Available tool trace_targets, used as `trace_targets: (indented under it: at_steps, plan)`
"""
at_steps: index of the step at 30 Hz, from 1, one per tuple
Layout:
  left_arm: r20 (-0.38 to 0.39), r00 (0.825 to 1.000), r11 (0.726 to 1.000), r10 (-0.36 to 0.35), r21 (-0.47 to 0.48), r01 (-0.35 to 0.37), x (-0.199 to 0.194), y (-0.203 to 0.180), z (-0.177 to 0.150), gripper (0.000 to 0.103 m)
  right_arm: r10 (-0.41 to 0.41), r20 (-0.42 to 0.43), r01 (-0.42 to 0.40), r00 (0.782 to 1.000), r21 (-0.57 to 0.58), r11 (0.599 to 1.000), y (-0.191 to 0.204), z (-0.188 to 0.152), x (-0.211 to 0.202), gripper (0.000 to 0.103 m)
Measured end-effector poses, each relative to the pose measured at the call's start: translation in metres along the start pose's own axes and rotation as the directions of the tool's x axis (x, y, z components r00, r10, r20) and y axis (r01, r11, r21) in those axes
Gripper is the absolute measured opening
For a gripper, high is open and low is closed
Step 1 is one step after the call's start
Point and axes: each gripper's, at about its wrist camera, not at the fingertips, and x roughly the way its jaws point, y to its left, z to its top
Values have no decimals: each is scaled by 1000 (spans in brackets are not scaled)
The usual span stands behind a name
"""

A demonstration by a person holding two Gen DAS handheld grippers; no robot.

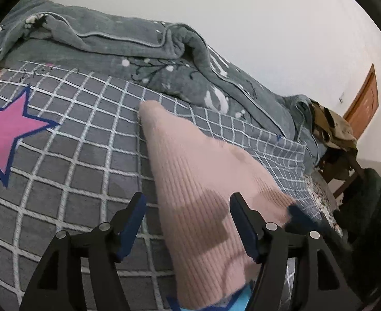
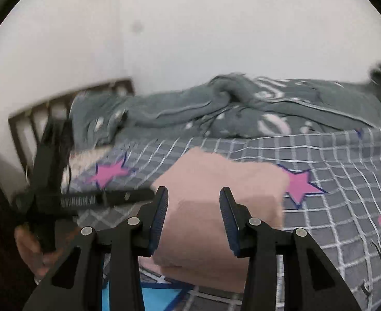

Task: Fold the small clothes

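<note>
On checked bedspread, folded pink garment beneath both hand-held grippers, left and right, jaws apart, gripping nothing.

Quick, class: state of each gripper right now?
Left gripper: open, above the pink garment, not gripping it.
Right gripper: open, holding nothing.

Nothing here can be read. The grey checked bedsheet carries small dark scribbled marks near its far edge, at about ten o'clock in the left wrist view, but they are too small and blurred to make out as letters. The left gripper, seen at nine o'clock in the right wrist view, bears a pale strip of print smeared beyond reading.
</note>
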Motion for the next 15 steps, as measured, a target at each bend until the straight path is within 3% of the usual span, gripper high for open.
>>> trace_targets:
  at_steps: [3,5,11,15]
  plan:
    - [2,1000,1000,3,-15,-3,1,6,3,65,-113,-118,104,987,-80,991,5,-22,27,41]
    - [-3,1000,1000,-7,-20,7,3,6,2,65,-113,-170,109,979,-32,993,-6,-37,32,41]
    - [-16,1000,998,2,60,-1,13,-15,-1,66,-48,-179,49,983,6,999,-17,-32,16,40]
    - [-30,998,993,49,107,-45,25,-28,-5,69,-2,-58,5,998,58,998,-30,-15,-10,41]
